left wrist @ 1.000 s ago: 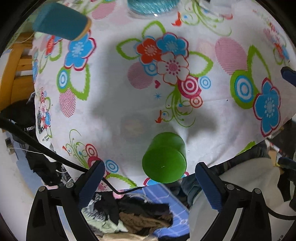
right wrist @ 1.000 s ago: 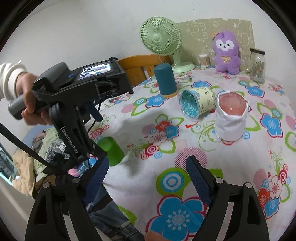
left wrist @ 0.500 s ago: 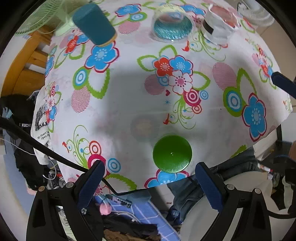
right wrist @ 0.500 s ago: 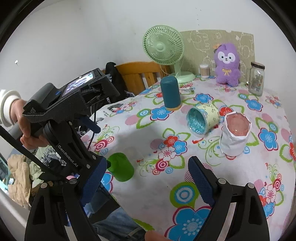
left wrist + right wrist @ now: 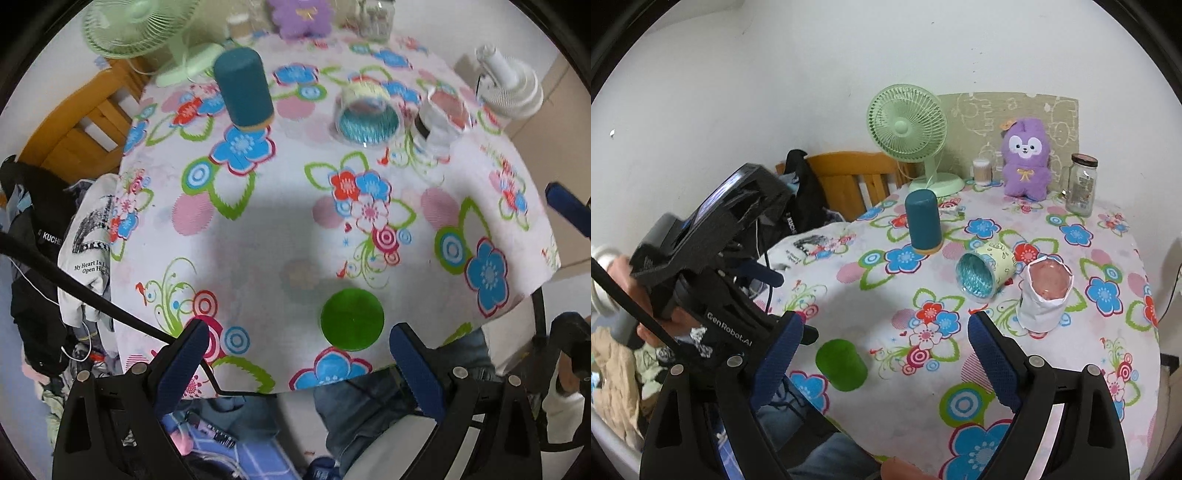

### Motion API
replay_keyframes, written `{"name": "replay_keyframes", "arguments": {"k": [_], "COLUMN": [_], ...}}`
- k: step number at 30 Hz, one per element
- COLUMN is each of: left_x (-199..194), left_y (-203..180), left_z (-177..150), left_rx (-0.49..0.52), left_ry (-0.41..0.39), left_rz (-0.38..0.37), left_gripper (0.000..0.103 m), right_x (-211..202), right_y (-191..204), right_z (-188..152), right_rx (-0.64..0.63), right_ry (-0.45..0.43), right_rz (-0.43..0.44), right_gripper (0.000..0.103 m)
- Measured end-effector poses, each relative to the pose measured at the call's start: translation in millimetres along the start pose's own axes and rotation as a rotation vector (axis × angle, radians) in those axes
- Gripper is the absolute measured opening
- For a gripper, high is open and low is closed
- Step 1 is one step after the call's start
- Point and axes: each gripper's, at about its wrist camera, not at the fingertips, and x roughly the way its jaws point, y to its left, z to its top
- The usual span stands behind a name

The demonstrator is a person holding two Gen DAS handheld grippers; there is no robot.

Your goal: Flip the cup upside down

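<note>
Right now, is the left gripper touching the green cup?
Apart. The left wrist view shows the left gripper open, bare tablecloth between each finger and the green cup; the right wrist view shows it lifted clear.

Teal cylinder (image 5: 922, 221) stands upright before the green fan (image 5: 908, 129). Right of the fan: purple plush (image 5: 1027, 162), glass jar (image 5: 1081, 184) (lid on).
</note>
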Motion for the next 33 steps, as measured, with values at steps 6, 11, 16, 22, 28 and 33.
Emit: {"name": "replay_keyframes", "arguments": {"k": [6, 11, 16, 22, 28, 33], "left_x": [-12.8, -23.4, -33.0, -38.5, -47.5, -51.7], "left_y": [7.2, 7.1, 0.2, -8.6, -4.1, 5.2], "left_z": [-10.8, -15.1, -22.0, -31.5, -46.1, -58.0], "left_rx": [-0.043, -0.077, -0.114, -0.158, -0.249, -0.325], "left_ry": [-0.122, -0.270, -0.433, -0.555, -0.681, -0.755], "left_rz": [0.007, 0.018, 0.028, 0.061, 0.119, 0.150], "left_gripper": [0.099, 0.099, 0.100, 0.101, 0.103, 0.103], "right_x": [-5.0, -7.0, -12.0, -18.8, -27.9, -29.4], "right_y": [6.8, 12.9, 20.4, 29.3, 36.7, 40.5], "right_z": [3.2, 4.2, 4.6, 5.6, 5.0, 3.1], "right_rx": [0.007, -0.006, -0.034, -0.060, -0.085, -0.096], "right_ry": [-0.040, -0.052, -0.081, -0.123, -0.171, -0.197], "right_rz": [-0.043, -0.067, -0.101, -0.137, -0.166, -0.173], "right_gripper": [0.093, 0.093, 0.093, 0.093, 0.094, 0.096]}}
